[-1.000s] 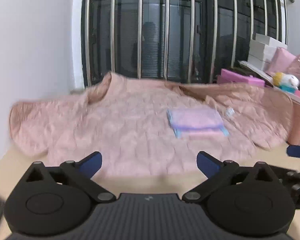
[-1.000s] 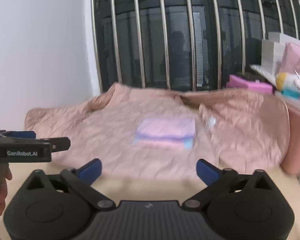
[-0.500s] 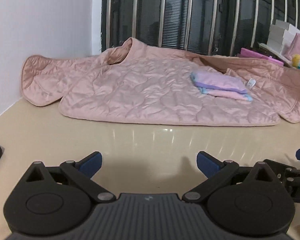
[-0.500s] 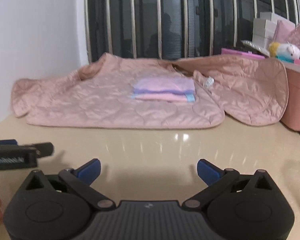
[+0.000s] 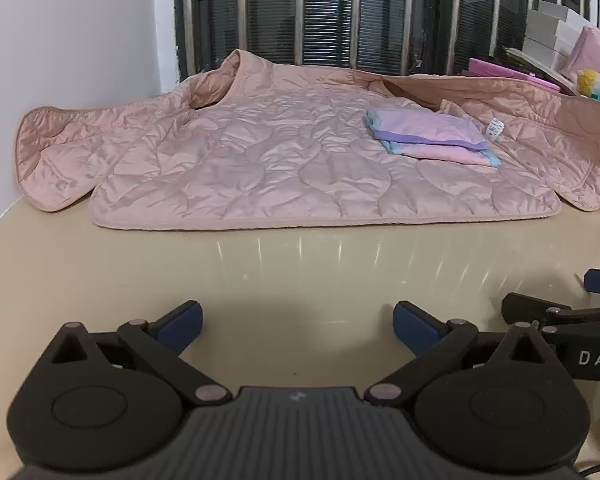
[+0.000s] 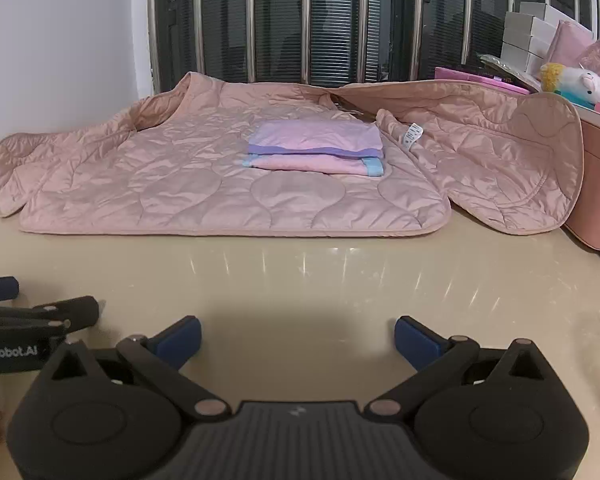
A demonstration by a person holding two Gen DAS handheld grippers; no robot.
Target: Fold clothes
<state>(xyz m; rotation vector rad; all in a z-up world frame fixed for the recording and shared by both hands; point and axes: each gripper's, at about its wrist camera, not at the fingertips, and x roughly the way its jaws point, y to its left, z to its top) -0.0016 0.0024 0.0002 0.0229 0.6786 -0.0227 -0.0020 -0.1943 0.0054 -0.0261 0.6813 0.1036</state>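
A pink quilted jacket lies spread flat at the back of the beige table, sleeves out to both sides; it also shows in the right wrist view. A small folded pink and purple garment rests on top of it, seen as well in the right wrist view. My left gripper is open and empty, low over the table's front. My right gripper is open and empty beside it, and it shows at the right edge of the left wrist view.
A barred dark window runs behind the table, a white wall on the left. At the right stand a pink bin, white boxes and a plush toy.
Both grippers have drawn back and sunk lower toward the table's front edge; the jacket now looks farther away. Both stayed open.
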